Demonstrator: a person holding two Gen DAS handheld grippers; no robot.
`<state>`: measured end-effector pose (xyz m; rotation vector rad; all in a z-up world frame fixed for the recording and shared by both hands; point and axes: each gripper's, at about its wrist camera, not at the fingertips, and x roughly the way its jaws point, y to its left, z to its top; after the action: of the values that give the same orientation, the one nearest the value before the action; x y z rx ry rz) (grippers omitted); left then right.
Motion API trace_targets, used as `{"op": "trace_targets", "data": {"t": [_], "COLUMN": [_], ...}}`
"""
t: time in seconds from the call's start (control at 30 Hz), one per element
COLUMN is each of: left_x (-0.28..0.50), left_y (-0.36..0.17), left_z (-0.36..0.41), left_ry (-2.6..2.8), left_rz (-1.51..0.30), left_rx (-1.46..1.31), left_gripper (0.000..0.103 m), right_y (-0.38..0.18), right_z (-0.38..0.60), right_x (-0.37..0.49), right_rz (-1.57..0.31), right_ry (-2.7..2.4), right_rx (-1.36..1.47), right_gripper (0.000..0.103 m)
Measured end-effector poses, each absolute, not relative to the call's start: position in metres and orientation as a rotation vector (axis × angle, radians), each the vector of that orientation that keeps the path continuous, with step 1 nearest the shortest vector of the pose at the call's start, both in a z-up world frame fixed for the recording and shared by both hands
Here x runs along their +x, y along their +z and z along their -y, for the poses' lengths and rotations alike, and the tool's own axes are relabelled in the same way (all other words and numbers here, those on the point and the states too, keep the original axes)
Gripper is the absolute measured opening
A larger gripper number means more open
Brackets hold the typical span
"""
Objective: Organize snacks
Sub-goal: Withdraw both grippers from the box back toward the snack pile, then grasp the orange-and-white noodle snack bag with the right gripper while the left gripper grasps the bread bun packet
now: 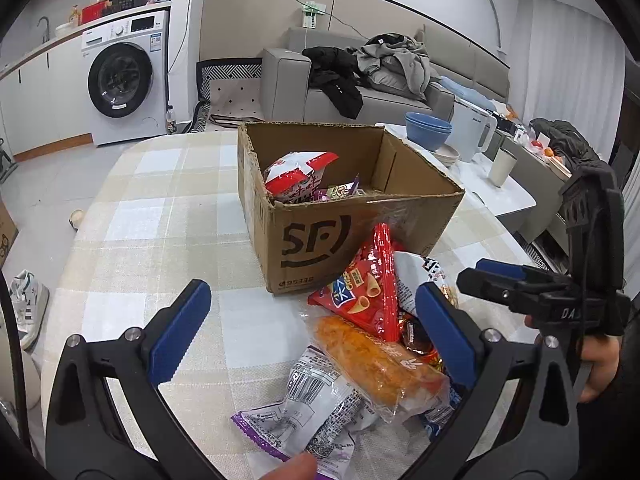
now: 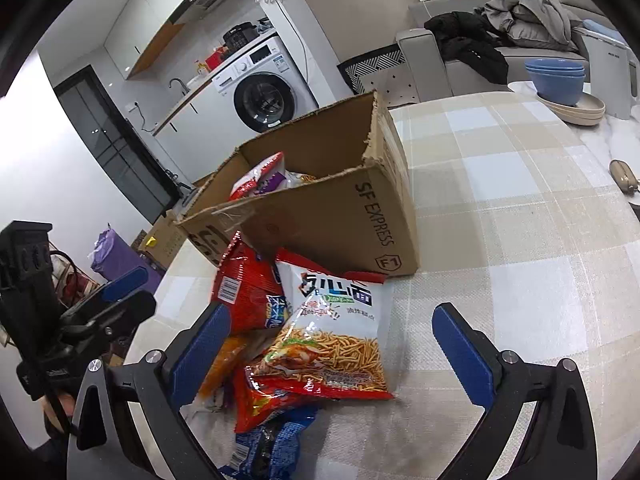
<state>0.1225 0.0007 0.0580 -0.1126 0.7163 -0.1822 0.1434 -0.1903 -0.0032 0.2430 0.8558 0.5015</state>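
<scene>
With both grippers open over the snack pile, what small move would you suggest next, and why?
Probably lower the right gripper onto the white noodle-snack bag and close. That bag lies on top of the pile, between its open fingers, while the cardboard box just behind already holds packets and has room. The left gripper is open too, over the orange packet.
</scene>
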Motion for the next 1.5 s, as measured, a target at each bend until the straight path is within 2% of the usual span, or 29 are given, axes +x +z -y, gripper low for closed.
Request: {"op": "trace_targets", "data": {"t": [0.63, 0.73, 0.77, 0.8, 0.93, 1.03, 1.17, 1.5], "left_x": [0.106, 0.105, 0.105, 0.105, 0.104, 0.104, 0.106, 0.122], "left_y": [0.039, 0.037, 0.036, 0.036, 0.034, 0.031, 0.026, 0.009], "left_z": [0.018, 0.023, 0.025, 0.028, 0.033, 0.037, 0.039, 0.04], "left_ry": [-0.212, -0.225, -0.229, -0.234, -0.253, -0.262, -0.264, -0.278], "left_rz": [-0.807, -0.81, -0.814, -0.817, -0.822, -0.83, -0.843, -0.894], "left_rx": [-0.108, -0.1, -0.096, -0.093, -0.084, -0.077, -0.077, -0.122], "left_gripper": [0.102, 0.102, 0.102, 0.102, 0.102, 0.102, 0.102, 0.102], "right_y": [-0.046, -0.048, -0.048, -0.05, -0.048, -0.044, -0.037, -0.019], "right_z": [0.175, 0.172, 0.171, 0.169, 0.167, 0.168, 0.176, 0.176], "right_x": [0.172, 0.175, 0.176, 0.178, 0.179, 0.177, 0.171, 0.163], "right_rz": [-0.986, -0.982, -0.985, -0.994, -0.98, -0.958, -0.921, -0.854], "right_ry": [0.54, 0.536, 0.538, 0.54, 0.562, 0.594, 0.622, 0.649], "right_rx": [0.314, 0.306, 0.3, 0.296, 0.292, 0.297, 0.318, 0.299], "right_gripper": [0.102, 0.093, 0.08, 0.074, 0.067, 0.057, 0.053, 0.053]}}
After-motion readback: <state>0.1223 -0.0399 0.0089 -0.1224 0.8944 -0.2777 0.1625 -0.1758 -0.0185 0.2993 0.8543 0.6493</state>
